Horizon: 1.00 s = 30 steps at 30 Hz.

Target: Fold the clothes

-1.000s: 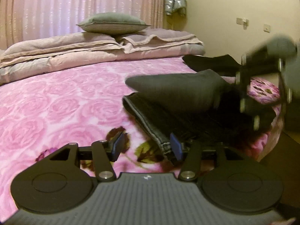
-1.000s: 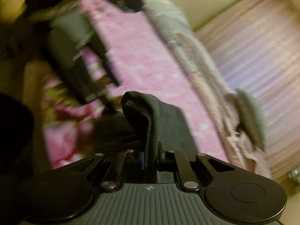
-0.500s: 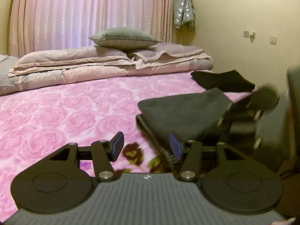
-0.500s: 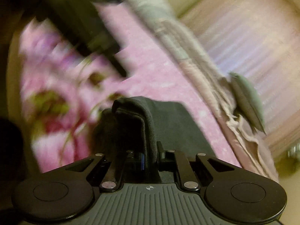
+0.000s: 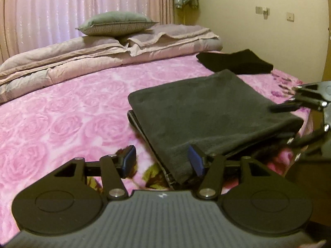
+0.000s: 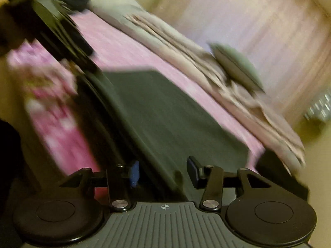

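Right gripper, jaws just opening, over grey garment.

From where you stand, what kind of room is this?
Most likely a bedroom. There is a bed under a pink rose-patterned blanket, a folded quilt with a green pillow on top, and long pink curtains behind.
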{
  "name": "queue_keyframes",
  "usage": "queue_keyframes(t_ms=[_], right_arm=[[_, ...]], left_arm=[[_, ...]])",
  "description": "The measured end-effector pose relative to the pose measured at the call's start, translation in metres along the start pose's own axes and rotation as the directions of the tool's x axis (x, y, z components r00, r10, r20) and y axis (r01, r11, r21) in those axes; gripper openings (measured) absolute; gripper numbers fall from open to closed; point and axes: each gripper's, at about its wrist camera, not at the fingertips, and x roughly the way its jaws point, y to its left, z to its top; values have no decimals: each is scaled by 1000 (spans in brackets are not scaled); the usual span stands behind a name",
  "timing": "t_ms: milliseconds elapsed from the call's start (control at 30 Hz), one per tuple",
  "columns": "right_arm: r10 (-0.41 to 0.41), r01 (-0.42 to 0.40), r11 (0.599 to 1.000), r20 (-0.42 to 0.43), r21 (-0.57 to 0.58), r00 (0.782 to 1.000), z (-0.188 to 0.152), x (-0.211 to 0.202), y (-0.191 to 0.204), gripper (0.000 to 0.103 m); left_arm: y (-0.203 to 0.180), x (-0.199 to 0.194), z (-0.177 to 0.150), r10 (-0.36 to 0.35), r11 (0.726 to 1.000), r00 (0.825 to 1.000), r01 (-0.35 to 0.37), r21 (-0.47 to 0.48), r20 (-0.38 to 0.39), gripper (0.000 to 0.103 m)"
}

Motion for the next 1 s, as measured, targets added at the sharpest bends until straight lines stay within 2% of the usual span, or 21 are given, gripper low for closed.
queue_keyframes(t_ms=[133,300,400,467,667,767,900,1000], right_arm=[[-131,129,991,-76,-25,988,-32,-6,-22,46],[-195,197,980,-63,24,979,-48,-23,-43,46],[-176,182,980,-79,79,981,-58,-14,-43,47],[-165,172,980,-77,96,983,-66,-11,-40,47],[-178,187,977,-90,98,980,-53,-27,-39,48],[-174,185,973,-87,135,981,-49,-40,-36,48],[-151,146,962,5,231,988,-33,-72,-28,48],[-134,103,941,76,322,988,-18,-72,-36,48]], left_arm=[[-4,3,2,16,999,1000,-15,32,-14,55],[-27,6,5,52,986,998,-47,160,-25,55],[-37,9,3,84,967,996,-77,243,-16,55],[-38,10,3,87,965,996,-79,249,-21,55],[-38,10,7,92,962,995,-80,261,-32,55],[-42,5,9,95,955,995,-83,284,-29,48],[-42,-7,18,59,962,998,-53,267,-11,43],[-42,-20,32,32,972,999,-40,231,36,43]])
